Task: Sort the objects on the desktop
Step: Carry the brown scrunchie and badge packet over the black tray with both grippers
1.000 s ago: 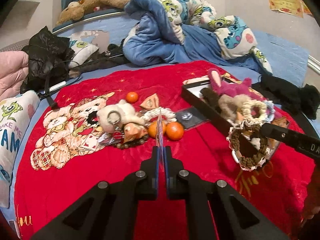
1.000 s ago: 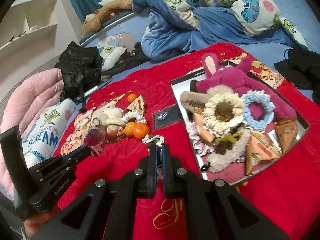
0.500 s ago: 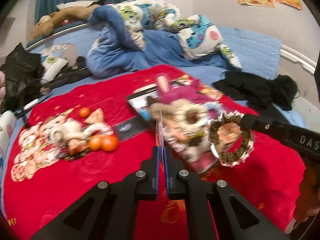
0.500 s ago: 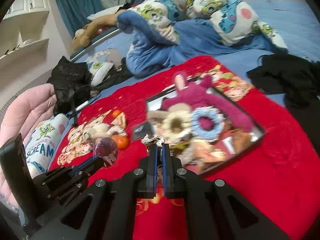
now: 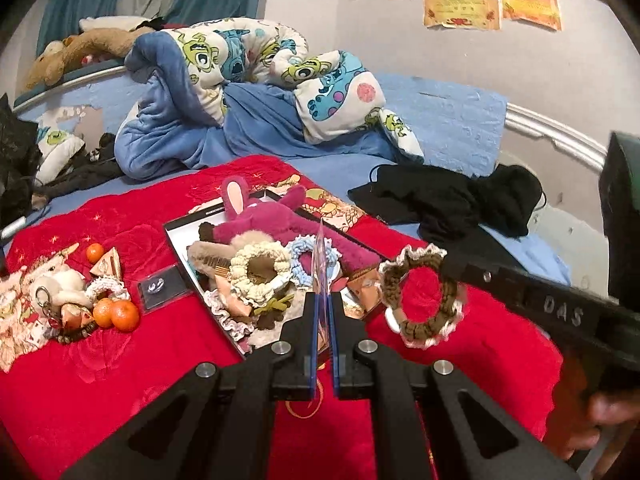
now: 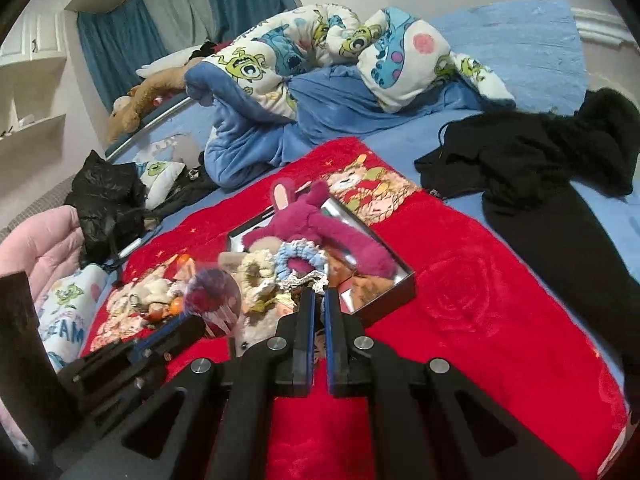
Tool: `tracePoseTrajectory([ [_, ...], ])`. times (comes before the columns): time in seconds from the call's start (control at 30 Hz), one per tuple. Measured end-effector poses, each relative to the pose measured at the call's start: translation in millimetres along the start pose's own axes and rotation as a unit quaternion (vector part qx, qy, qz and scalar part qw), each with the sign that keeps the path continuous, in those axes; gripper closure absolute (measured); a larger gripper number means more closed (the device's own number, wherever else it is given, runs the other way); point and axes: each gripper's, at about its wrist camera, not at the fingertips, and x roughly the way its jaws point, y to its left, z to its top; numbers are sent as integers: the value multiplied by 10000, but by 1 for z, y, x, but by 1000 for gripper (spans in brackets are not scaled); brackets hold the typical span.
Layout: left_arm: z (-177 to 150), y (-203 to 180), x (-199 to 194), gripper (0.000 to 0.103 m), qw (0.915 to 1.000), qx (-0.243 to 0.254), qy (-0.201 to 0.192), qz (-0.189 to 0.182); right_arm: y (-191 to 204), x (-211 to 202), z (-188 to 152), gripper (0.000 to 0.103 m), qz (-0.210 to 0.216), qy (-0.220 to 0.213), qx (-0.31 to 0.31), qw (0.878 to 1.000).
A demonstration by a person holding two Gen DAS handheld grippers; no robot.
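Observation:
My left gripper (image 5: 322, 300) is shut on a thin clear plastic card (image 5: 319, 264), seen edge-on, held over the black tray (image 5: 176, 240). In the right wrist view the card is a round pinkish disc (image 6: 214, 300) at the left gripper's tip. My right gripper (image 6: 318, 300) is shut on a brown crocheted scrunchie with white trim (image 5: 420, 296), which hangs just right of the tray. The tray holds a magenta plush (image 5: 280, 216), a cream scrunchie (image 5: 260, 268) and a blue scrunchie (image 5: 304, 252).
On the red blanket (image 5: 120, 380) left of the tray lie tangerines (image 5: 118, 314), a small black card (image 5: 160, 288), a white plush keychain (image 5: 60, 288) and a bead bracelet. Black clothing (image 5: 452, 200) lies to the right, a blue duvet (image 5: 240, 92) behind.
Both grippers have swung right, from above the pile of loose things to over the tray. The card and the scrunchie stay gripped.

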Motion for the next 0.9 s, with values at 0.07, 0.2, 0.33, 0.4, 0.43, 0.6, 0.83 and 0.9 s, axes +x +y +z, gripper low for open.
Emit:
tracePoseTrajectory([
  [0.07, -3, 5, 2, 98, 10000, 18, 21, 86, -4, 5, -1, 98, 1, -29, -4, 10000],
  [0.2, -4, 20, 6, 98, 9999, -130, 16, 77, -7, 21, -2, 98, -49, -14, 31, 10000],
  [0.33, -9, 24, 12, 98, 9999, -82, 74, 132, -7, 37, 3, 98, -22, -62, 130, 9999],
  [0.4, -12, 25, 17, 98, 9998, -87, 118, 125, -6, 44, 8, 98, 36, -128, 183, 9997],
  [0.43, -13, 26, 19, 98, 9998, -73, 146, 129, -4, 46, 9, 98, 48, -163, 190, 9997],
  [0.6, -17, 27, 34, 98, 9997, -20, 192, 129, 2, 65, 18, 98, -43, -311, 272, 9991],
  [0.83, -31, 24, 61, 98, 9987, 107, 447, 222, -4, 87, 18, 98, -440, -188, 250, 9985],
  [0.9, -33, 26, 63, 98, 9988, 50, 455, 201, -5, 91, 16, 98, -570, -104, 161, 9982],
])
